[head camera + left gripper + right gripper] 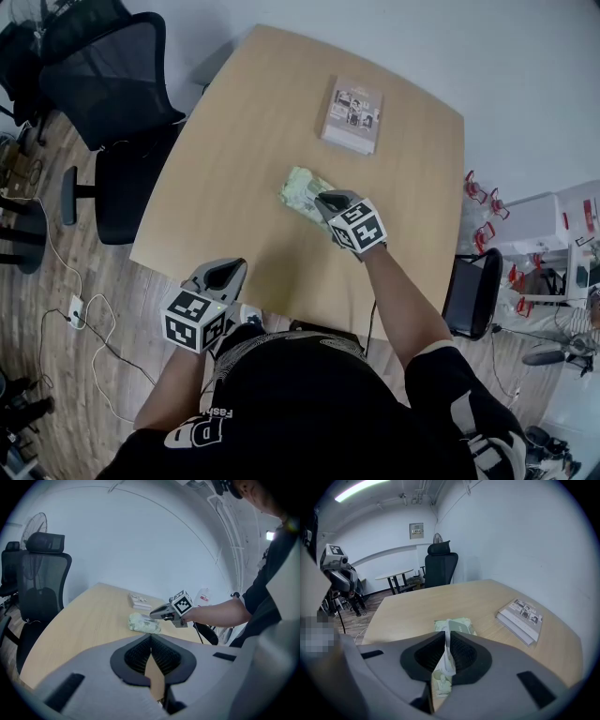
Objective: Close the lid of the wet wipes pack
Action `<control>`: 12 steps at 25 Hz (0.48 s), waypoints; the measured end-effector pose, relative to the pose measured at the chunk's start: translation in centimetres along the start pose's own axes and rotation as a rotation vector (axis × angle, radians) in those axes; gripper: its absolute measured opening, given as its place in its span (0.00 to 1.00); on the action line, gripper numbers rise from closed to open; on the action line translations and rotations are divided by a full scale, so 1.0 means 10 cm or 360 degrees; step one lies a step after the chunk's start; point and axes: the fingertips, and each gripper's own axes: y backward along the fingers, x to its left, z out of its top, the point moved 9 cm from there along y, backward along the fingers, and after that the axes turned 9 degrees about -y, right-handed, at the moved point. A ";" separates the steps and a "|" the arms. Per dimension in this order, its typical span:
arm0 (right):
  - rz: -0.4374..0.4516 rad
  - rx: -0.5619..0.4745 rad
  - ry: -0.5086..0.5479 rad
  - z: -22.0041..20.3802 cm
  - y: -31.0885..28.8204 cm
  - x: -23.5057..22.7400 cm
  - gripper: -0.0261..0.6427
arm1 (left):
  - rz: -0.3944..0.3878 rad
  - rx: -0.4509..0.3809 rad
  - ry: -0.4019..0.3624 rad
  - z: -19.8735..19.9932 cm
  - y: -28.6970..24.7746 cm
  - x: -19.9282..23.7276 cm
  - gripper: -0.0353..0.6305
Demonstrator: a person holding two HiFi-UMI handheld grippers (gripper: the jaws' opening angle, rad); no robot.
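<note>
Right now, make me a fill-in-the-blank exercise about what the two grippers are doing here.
1. The right gripper is shut on the white ___ of the pale green wet wipes pack.
2. The left gripper is shut on ___.
3. The grey book lies on the light wooden ___.
Missing words: lid; nothing; table.

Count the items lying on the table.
2. The wet wipes pack lies mid-table, its lid pinched by the right gripper; the booklet lies beyond it, toward the far edge. Nothing seems hidden.
</note>
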 end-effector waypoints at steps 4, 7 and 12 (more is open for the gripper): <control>-0.0005 0.0006 0.0008 -0.03 -0.01 0.02 0.09 | 0.0000 0.0007 0.0007 -0.01 0.00 -0.02 0.08; -0.0010 0.0018 0.0025 -0.05 -0.04 0.04 0.10 | 0.0000 0.0007 0.0006 -0.01 0.01 -0.02 0.08; -0.0021 0.0047 0.0069 -0.08 -0.08 0.08 0.10 | 0.0001 0.0005 0.0007 -0.02 0.02 -0.02 0.08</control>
